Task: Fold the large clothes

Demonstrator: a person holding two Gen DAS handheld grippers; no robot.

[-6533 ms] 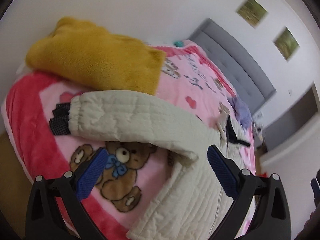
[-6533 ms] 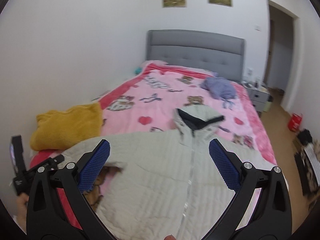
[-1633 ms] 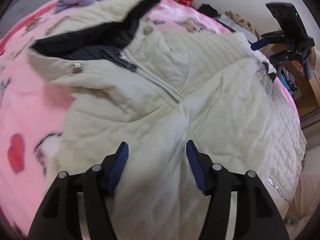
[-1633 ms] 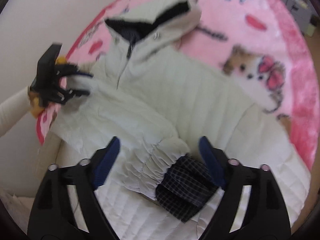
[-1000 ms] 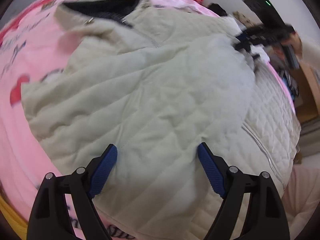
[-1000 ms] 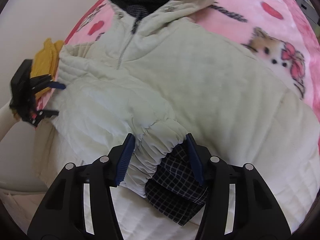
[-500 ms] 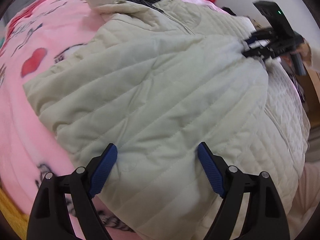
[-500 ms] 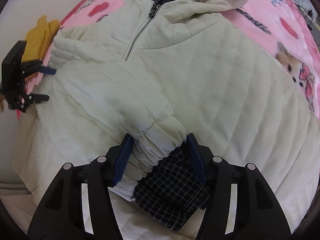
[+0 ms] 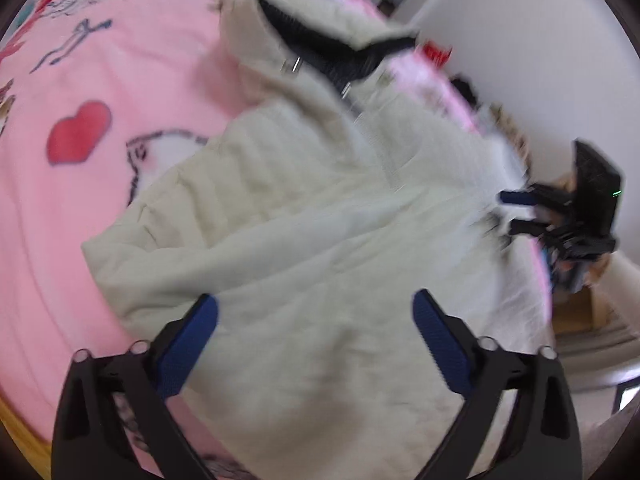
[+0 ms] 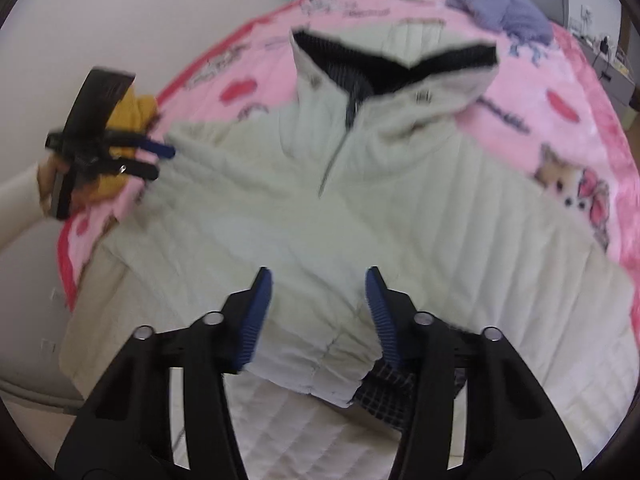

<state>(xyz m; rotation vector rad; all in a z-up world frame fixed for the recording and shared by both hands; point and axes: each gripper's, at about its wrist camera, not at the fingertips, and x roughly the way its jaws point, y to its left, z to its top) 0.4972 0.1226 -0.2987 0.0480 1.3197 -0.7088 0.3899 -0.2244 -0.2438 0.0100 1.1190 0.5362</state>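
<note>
- We find the bed, under its pink blanket (image 10: pixel 560 92), filling the upper part of the right wrist view and the left half of the left wrist view; red hearts and cartoon animals are printed on it.
- We find the cream quilted jacket (image 10: pixel 400 208) lying front up on the blanket and taking the middle of both views. Its collar, dark on the inside, lies open toward the top of the right wrist view, and the zip runs down from it.
- One sleeve (image 10: pixel 304 264) is folded across the body of the jacket. Its gathered cuff (image 10: pixel 332 364), with checked lining showing beside it, sits at lower centre of the right wrist view.
- The right gripper (image 10: pixel 318 280) stands over that cuff at a moderate gap. Its jaws have just been closing, and the sleeve end lies between the blue pads. The right pad appears to touch the fabric; at the left pad we cannot tell, so we record no confirmed grip.
- The left gripper (image 9: pixel 316 308) is at the lower centre of its own view with jaws set wide, having just been opening. It is above the jacket's folded side, and nothing is clamped in it. In the right wrist view it shows at the left edge, held by a hand in a pale sleeve.
- A lilac garment (image 10: pixel 504 12) lies at the top right of the right wrist view.
- A yellow garment (image 10: pixel 132 120) shows behind the left gripper at the left edge.
</note>
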